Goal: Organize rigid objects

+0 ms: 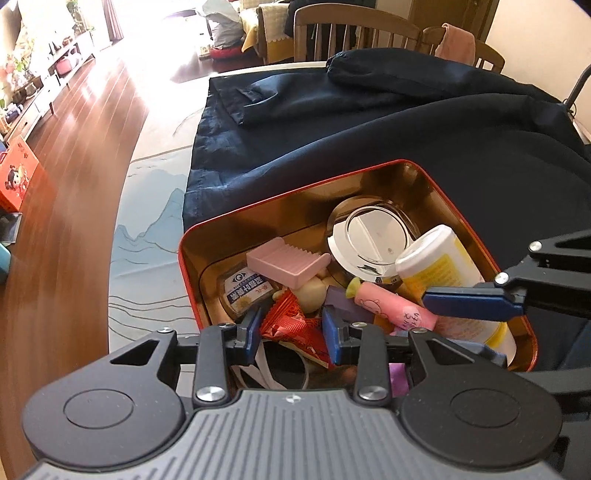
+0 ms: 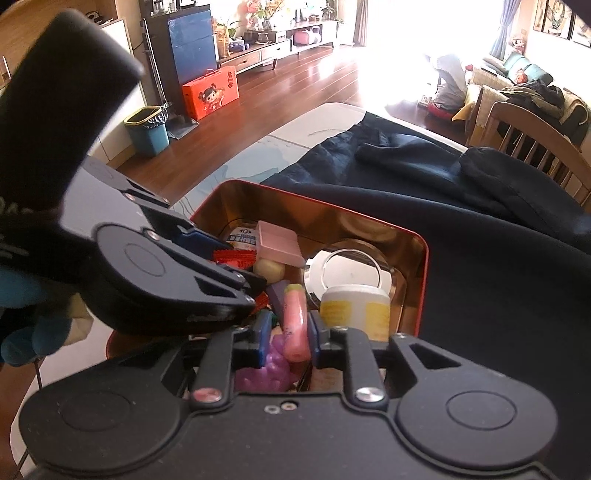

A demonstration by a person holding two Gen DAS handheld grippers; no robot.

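Observation:
A red tin (image 1: pixel 295 188) with a gold inside holds several small items. In the left wrist view my left gripper (image 1: pixel 291 332) is shut on a crumpled red snack packet (image 1: pixel 291 321) at the tin's near edge. My right gripper (image 2: pixel 288 338) is shut on a pink tube (image 2: pixel 295 317) lying lengthwise between its blue fingers (image 2: pixel 264 339). Its blue finger (image 1: pixel 472 301) also reaches in from the right over the pink tube (image 1: pixel 391 302). Beside them lie a pink ribbed dish (image 1: pixel 288 264), a clear round lid (image 1: pixel 373 236), a white and yellow bottle (image 1: pixel 439 266) and a small labelled jar (image 1: pixel 242 286).
The tin (image 2: pixel 314 201) sits on a dark blue garment (image 1: pixel 369 129) spread over a table with a mountain-print cloth (image 1: pixel 147 236). Wooden chairs (image 1: pixel 354 33) stand at the far side. A purple knobbly toy (image 2: pixel 273 365) lies under my right gripper. The wooden floor (image 2: pixel 295 85) is to the left.

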